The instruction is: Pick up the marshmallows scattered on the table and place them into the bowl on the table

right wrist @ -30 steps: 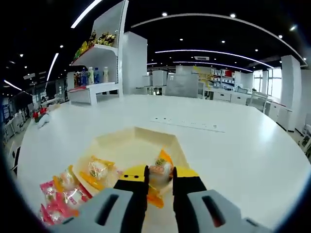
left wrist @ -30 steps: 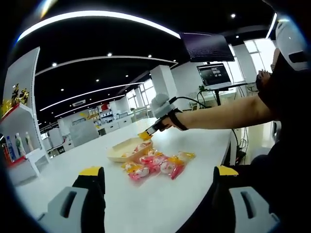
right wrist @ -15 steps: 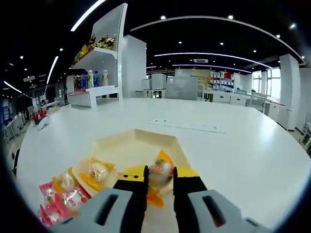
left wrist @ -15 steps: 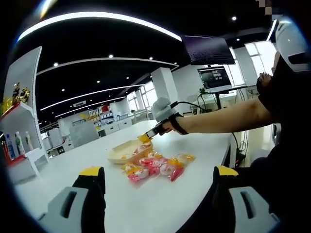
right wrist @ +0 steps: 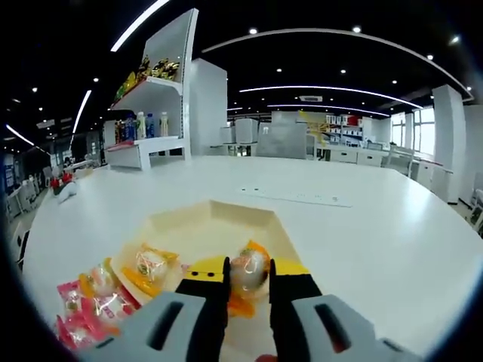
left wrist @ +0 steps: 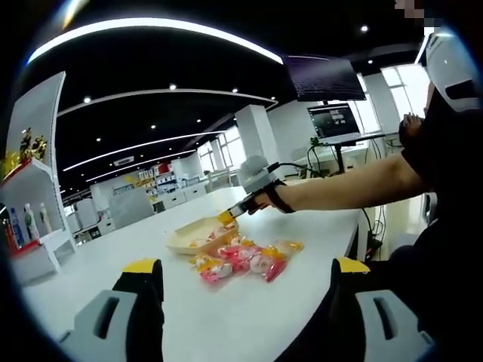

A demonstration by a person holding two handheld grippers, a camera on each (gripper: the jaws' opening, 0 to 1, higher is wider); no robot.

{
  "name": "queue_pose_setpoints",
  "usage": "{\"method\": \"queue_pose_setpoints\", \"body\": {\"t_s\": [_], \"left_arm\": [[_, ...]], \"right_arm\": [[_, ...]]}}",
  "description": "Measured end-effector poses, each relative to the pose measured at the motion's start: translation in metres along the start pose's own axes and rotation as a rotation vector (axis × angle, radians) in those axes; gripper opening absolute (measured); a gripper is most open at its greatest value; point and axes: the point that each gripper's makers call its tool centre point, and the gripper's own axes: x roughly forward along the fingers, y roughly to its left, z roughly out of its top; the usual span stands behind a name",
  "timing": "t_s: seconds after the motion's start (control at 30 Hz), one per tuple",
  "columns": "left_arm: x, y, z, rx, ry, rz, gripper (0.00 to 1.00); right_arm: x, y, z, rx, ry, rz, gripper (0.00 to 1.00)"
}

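Over the bowl (right wrist: 219,230) the right gripper (right wrist: 247,280) pinches a marshmallow (right wrist: 248,271); releasing at the rim risks spilling, while the left gripper (left wrist: 245,283) gapes empty.

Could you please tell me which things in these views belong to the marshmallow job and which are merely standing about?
Job:
right tool, shut on an orange-wrapped marshmallow
bowl
wrapped marshmallows on the table
orange packet in the bowl
left tool, open

Bystanders:
shelf with bottles
monitor on a stand
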Motion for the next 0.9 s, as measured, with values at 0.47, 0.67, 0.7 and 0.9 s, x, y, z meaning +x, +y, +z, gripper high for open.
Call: {"method": "queue_pose_setpoints", "body": {"t_s": [0.47,0.67,0.7,0.9], "left_arm": [[-0.0016,-0.0004,-0.0002,-0.010,-0.014,0.000,0.91],[0.0002,-0.0028,-0.0010,-0.014,-0.017,-0.006,0.91],[0.0010,-0.0037,-0.0017,-0.015,-0.015,-0.008,0.91],[0.0024,-0.0070,-0.0011,-0.013,-0.018,-0.013,0.91]], "right_arm": [[0.0045,-0.0032,-0.0017,0.000,-0.048,-0.019,0.18],[0.0053,-0.0054,-0.0010,0.006,-0.057,-0.019,0.19],[0.0053,-0.0053,-0.0010,0.004,-0.059,-0.018,0.19],[0.0056,-0.0060,-0.0007,0.004,-0.061,-0.016,0.19]]}}
